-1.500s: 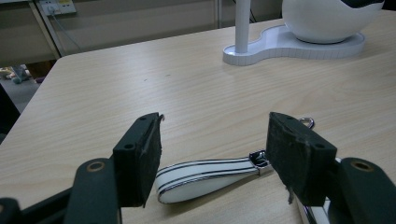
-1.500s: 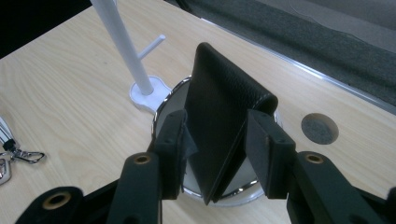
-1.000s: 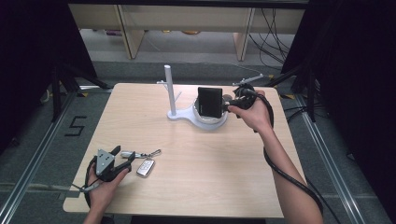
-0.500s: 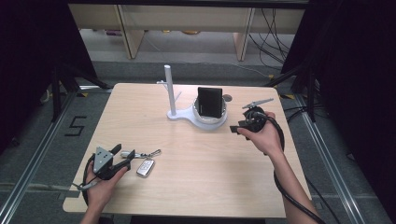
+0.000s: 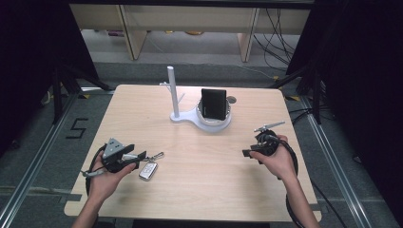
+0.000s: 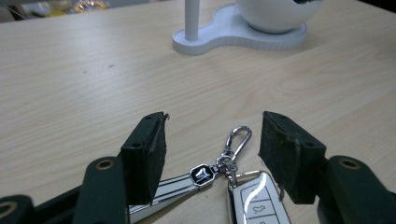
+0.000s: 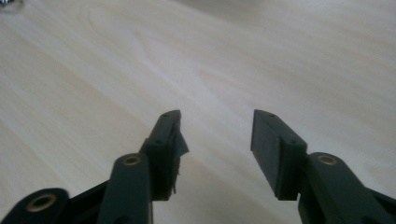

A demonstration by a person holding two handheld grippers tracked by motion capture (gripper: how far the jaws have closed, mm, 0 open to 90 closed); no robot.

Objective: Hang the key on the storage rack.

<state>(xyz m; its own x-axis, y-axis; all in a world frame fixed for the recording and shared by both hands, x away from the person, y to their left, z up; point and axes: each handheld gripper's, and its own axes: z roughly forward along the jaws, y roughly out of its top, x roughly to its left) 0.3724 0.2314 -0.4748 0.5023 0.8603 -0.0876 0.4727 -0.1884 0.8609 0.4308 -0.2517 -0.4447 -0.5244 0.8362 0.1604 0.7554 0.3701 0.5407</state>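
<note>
The silver car key fob [image 5: 148, 171] with its metal carabiner clip [image 6: 237, 138] lies flat near the front-left corner of the pale wooden table [image 5: 209, 190]. The left gripper [image 5: 138, 158] sits directly over it, black jaws parted, just closing a little, straddling fob and clip without pressing. The fob's long axis runs along the jaws, clip end farthest. The right gripper [image 5: 247, 153], near the right edge, is released, empty and well apart.
</note>
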